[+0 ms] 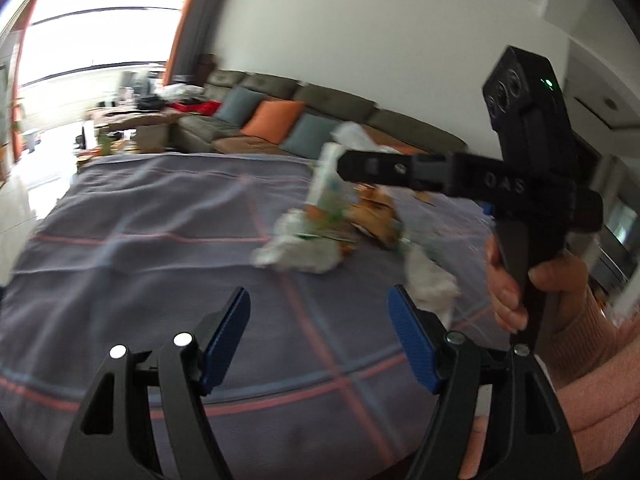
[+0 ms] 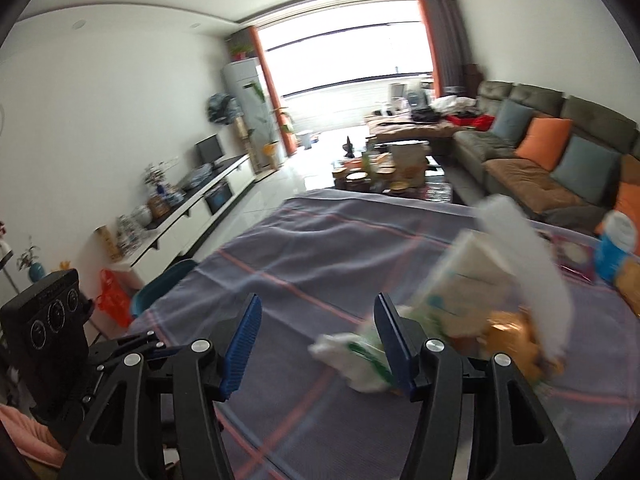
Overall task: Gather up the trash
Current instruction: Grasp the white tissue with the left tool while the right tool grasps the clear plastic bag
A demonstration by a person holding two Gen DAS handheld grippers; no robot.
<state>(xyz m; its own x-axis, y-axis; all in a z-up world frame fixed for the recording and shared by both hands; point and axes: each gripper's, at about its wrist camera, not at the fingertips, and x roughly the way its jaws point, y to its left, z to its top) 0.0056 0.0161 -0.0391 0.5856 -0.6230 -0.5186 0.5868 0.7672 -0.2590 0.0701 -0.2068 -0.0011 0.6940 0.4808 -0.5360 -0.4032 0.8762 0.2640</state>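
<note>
Motion blur smears the trash pile (image 1: 320,232) on the table (image 1: 140,248) into crumpled white plastic, green-printed wrappers and something tan (individual pieces cannot be told apart). The left hand-held gripper (image 1: 318,340) stands open over the grey, pink-striped cloth, nothing between its ribbed blue pads. The right hand-held gripper (image 2: 316,344) is likewise open and empty, its right finger overlapping the pile's edge.
</note>
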